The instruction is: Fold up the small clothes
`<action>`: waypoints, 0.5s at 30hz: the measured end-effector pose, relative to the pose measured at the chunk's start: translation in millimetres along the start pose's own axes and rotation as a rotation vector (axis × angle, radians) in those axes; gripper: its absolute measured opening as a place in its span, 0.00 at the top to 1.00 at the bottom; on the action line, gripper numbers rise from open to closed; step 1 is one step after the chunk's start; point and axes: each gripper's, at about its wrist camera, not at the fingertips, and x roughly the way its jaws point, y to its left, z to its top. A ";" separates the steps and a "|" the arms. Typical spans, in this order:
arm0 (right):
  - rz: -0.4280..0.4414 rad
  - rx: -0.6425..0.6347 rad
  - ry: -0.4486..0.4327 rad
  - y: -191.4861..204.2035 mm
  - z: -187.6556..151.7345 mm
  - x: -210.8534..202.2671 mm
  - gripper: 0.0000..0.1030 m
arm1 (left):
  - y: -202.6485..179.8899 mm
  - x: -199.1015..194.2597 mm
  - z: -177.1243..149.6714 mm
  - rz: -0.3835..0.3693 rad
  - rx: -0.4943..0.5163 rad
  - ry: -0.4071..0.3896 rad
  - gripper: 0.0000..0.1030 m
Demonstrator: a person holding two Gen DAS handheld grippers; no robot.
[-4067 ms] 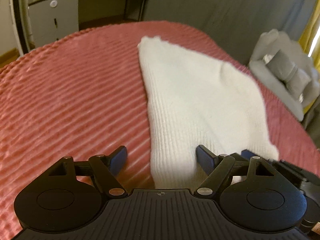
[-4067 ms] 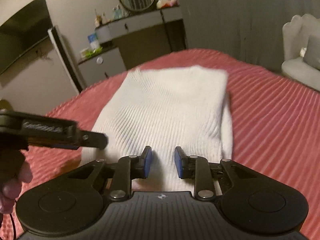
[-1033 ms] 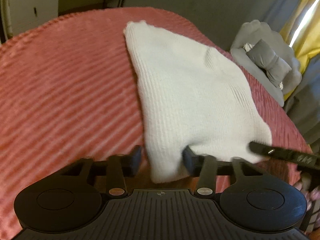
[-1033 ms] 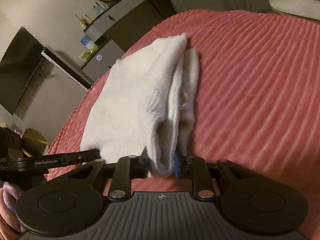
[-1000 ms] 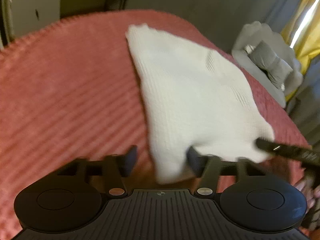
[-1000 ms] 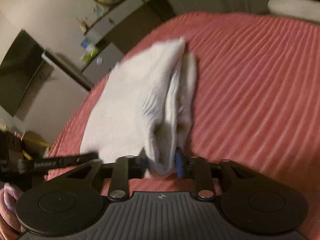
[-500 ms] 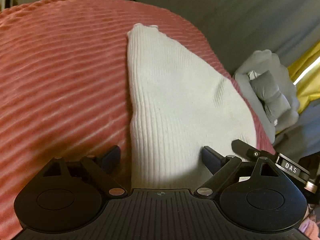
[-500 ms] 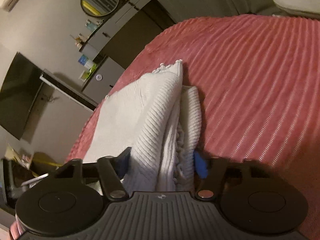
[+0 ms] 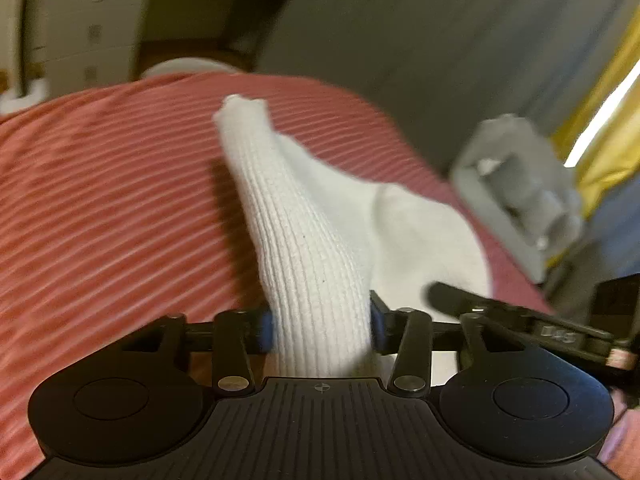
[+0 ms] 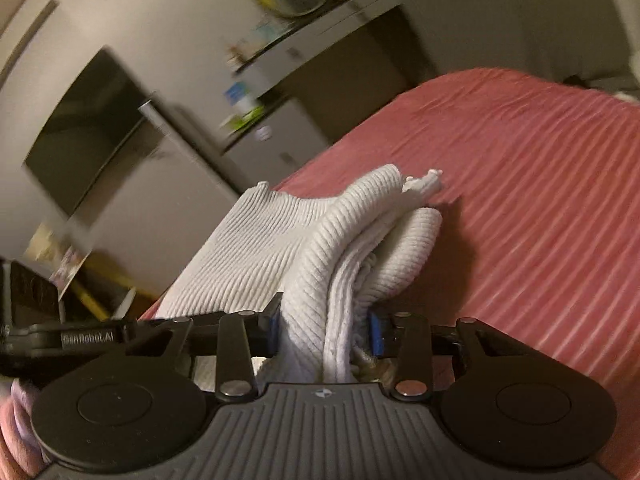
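White knit garment (image 9: 316, 248): near edge is bunched and raised off the red bedspread (image 9: 100, 208); long axis runs away from both grippers; left gripper (image 9: 321, 326) and right gripper (image 10: 323, 326) are each clamped on a near corner, side by side; half a second earlier both were seen spread apart.

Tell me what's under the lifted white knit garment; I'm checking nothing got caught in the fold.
Under the white knit garment only the red ribbed bedspread and a shadow show. Whatever lies beneath its flat far part is covered.
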 end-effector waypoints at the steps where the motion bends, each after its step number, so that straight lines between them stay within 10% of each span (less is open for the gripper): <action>1: -0.007 0.002 0.015 2.9 -7.3 1.2 0.55 | 5.8 -3.0 -7.9 0.052 -0.005 0.017 0.47; 3: -0.089 0.010 0.038 6.4 -23.4 -2.5 0.48 | 17.1 -14.9 -29.3 0.131 -0.022 0.042 0.48; 7: -0.090 0.115 -0.089 2.2 -66.8 -58.3 0.29 | 24.7 -57.5 -83.9 0.039 -0.112 -0.002 0.42; 15: -0.045 0.279 -0.040 8.3 -131.8 -71.9 0.36 | 32.5 -57.3 -123.9 -0.060 -0.305 0.036 0.42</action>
